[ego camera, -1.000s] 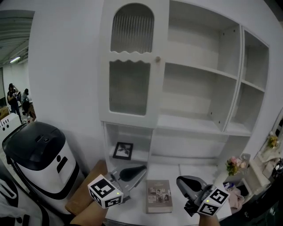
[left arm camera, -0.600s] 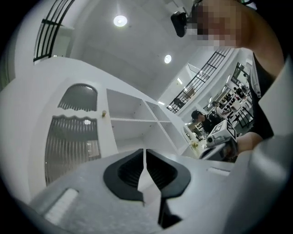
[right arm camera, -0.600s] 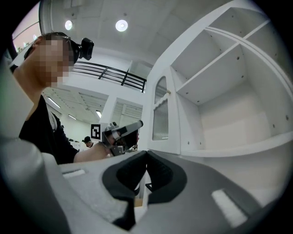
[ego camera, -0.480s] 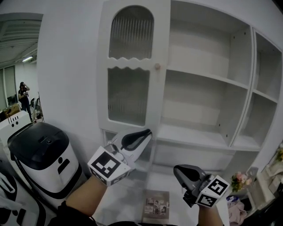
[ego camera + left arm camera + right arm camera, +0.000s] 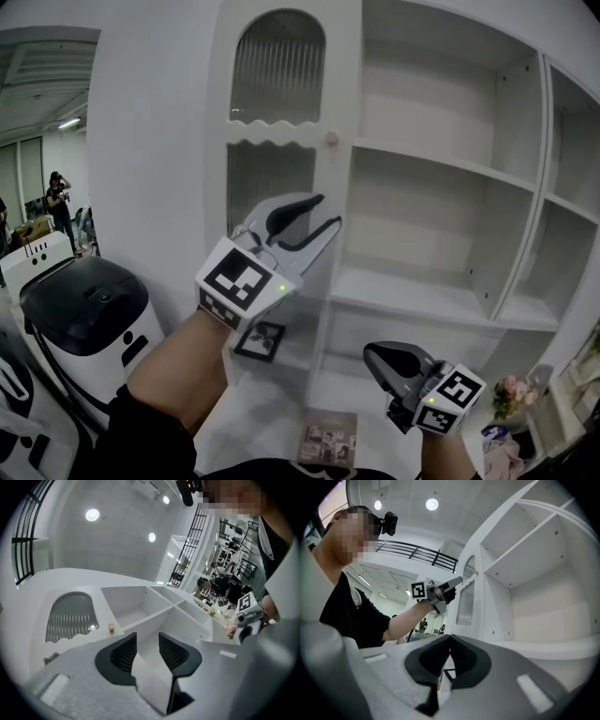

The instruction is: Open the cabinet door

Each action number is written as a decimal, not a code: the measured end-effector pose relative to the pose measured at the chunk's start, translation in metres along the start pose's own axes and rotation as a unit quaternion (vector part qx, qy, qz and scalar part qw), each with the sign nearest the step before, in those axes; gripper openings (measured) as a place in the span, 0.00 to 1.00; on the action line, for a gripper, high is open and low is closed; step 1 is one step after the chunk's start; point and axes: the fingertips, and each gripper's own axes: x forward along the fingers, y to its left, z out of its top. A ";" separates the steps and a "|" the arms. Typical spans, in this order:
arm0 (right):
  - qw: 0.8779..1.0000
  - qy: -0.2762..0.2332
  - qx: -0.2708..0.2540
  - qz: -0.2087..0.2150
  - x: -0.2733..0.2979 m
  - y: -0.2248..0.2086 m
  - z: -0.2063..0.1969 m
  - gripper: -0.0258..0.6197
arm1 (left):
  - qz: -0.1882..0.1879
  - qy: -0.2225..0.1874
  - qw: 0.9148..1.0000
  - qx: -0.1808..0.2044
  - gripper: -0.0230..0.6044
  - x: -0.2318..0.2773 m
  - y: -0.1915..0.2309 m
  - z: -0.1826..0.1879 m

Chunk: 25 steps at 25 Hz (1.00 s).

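The white cabinet door (image 5: 281, 122) has an arched ribbed glass pane above and a second pane below. Its small round knob (image 5: 331, 140) sits on the right edge, and the door is closed. My left gripper (image 5: 326, 211) is raised in front of the lower pane, below the knob and apart from it. Its jaws are opening with nothing between them. In the left gripper view the knob (image 5: 111, 628) lies up and left of the gripper (image 5: 147, 644). My right gripper (image 5: 373, 354) hangs low at the right, shut and empty; in its own view the pads (image 5: 450, 641) meet.
Open white shelves (image 5: 441, 159) fill the cabinet to the right of the door. A picture frame (image 5: 261, 339) stands in the lower niche, a book (image 5: 326, 436) lies on the counter, and flowers (image 5: 511, 389) stand at the right. A black-and-white appliance (image 5: 84, 300) stands at the left.
My left gripper rose from counter height to the door's lower pane, rolled, and its jaws parted. The right gripper shifted slightly and stayed shut.
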 end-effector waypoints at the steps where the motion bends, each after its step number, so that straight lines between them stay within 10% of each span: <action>1: 1.000 0.000 -0.003 0.001 0.001 -0.002 0.000 0.04 | 0.013 0.002 1.000 0.008 0.25 0.006 0.009 0.001; 12: 1.000 0.010 -0.005 0.010 -0.003 -0.026 -0.014 0.04 | 0.091 0.026 0.994 0.063 0.37 0.061 0.074 0.009; 25: 0.999 0.020 0.014 0.036 0.001 -0.044 -0.052 0.04 | 0.114 0.033 0.992 0.036 0.28 0.092 0.104 -0.008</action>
